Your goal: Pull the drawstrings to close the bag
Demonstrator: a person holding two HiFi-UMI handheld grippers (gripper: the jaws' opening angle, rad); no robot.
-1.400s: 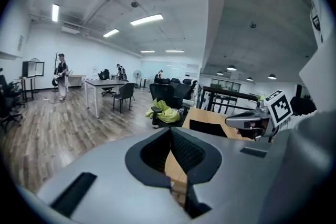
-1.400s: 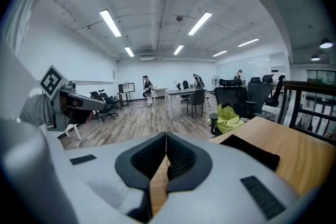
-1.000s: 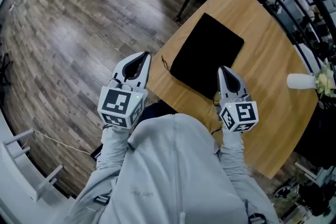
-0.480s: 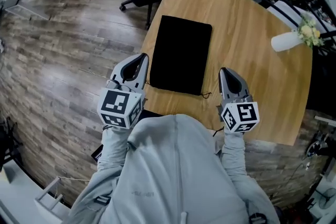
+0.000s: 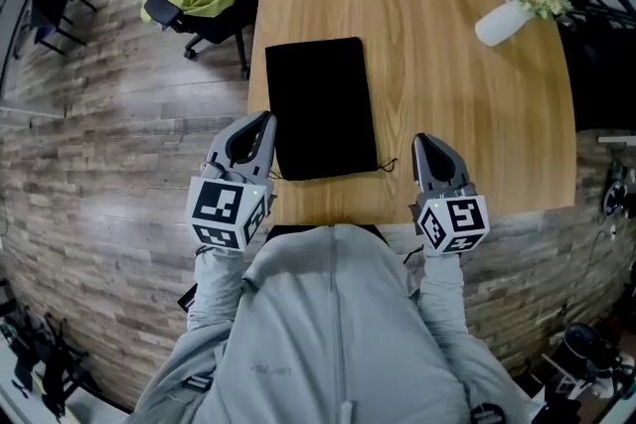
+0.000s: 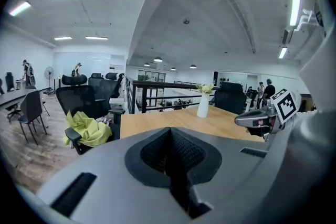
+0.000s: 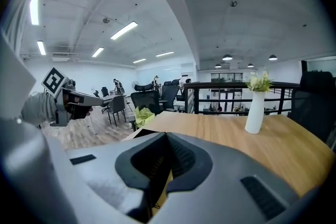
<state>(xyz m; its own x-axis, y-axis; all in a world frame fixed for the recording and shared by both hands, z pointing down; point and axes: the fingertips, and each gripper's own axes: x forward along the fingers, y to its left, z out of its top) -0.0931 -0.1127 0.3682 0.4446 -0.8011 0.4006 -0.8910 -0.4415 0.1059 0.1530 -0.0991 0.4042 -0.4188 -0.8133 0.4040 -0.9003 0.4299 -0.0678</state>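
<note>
My left claw (image 5: 261, 122) and right claw (image 5: 424, 144) are both closed tight, holding nothing. The black bag (image 5: 320, 104) lies flat on the surface (image 5: 467, 114) between them, its long axis running away from me. Its drawstring (image 5: 389, 166) trails off the near right corner, toward my right claw.

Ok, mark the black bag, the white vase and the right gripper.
black bag (image 5: 320, 104): head view, middle of the cloth.
white vase (image 5: 500, 23): head view, its body.
right gripper (image 5: 425, 142): head view, closed jaw tips.
</note>
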